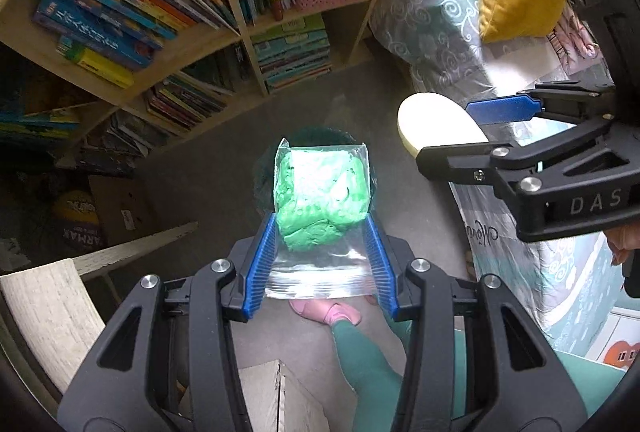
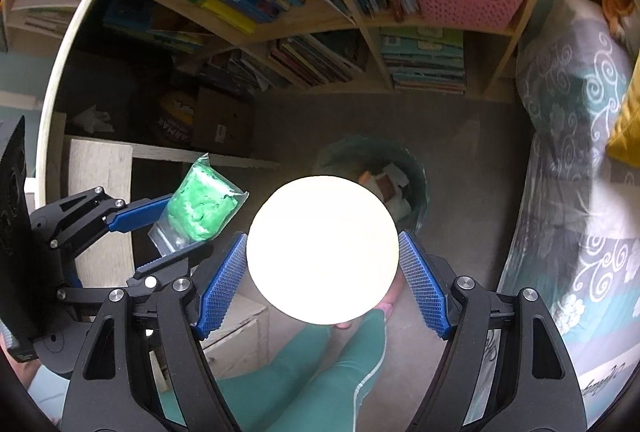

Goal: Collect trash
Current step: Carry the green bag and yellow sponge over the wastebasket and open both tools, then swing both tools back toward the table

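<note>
Above the dark green trash bin [image 2: 412, 171] on the grey floor, both grippers hang loaded. Left gripper [image 1: 320, 260]: blue pads pressed against the two side edges of a clear zip bag [image 1: 320, 203] of green dough, held over the bin. Right gripper [image 2: 322, 272]: jaws spread wide around a white disc [image 2: 322, 250], pads touching its rim, just beside the bin's near edge.
</note>
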{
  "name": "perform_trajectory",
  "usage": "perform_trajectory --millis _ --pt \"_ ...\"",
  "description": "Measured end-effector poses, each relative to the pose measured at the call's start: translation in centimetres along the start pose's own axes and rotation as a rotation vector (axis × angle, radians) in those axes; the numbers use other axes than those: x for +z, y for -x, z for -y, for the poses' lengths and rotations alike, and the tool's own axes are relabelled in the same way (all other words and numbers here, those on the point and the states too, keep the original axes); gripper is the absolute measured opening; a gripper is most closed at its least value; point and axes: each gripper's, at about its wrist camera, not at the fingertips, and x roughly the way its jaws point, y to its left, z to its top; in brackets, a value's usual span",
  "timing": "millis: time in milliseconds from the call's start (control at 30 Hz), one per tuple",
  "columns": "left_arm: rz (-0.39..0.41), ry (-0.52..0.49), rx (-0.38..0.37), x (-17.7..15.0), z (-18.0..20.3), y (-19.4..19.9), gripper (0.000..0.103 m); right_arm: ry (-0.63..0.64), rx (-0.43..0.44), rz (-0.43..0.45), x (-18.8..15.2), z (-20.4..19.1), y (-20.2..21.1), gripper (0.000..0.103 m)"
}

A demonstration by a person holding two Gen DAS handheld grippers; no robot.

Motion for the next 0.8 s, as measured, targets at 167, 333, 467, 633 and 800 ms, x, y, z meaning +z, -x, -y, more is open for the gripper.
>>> perform_trajectory --millis 167,333,467,633,800 --pt "-0.021 -0.014 0.014 0.3 0.1 -1.1 0.044 -0.027 0.012 -0.016 0.1 0.7 -0.6 0.076" --pt "-0.007 0.005 0.015 0.7 -0.2 -1.1 0.060 -0.081 0.025 -0.039 0.3 1.6 -1.0 0.077" --pt "-0.010 0.000 0.024 1.0 -0.1 -1.2 0.067 -0.118 0.035 -0.044 0.2 2.3 -1.2 0.082" --pt "-0.005 -0.009 0.032 1.2 -0.1 -1.2 0.071 -0.130 0.044 -0.037 0.2 2.5 -1.2 0.085" --pt "0.002 0.001 0.027 1.2 -0.4 -1.0 0.072 -0.147 0.046 -0.033 0.3 2.8 -1.1 0.085"
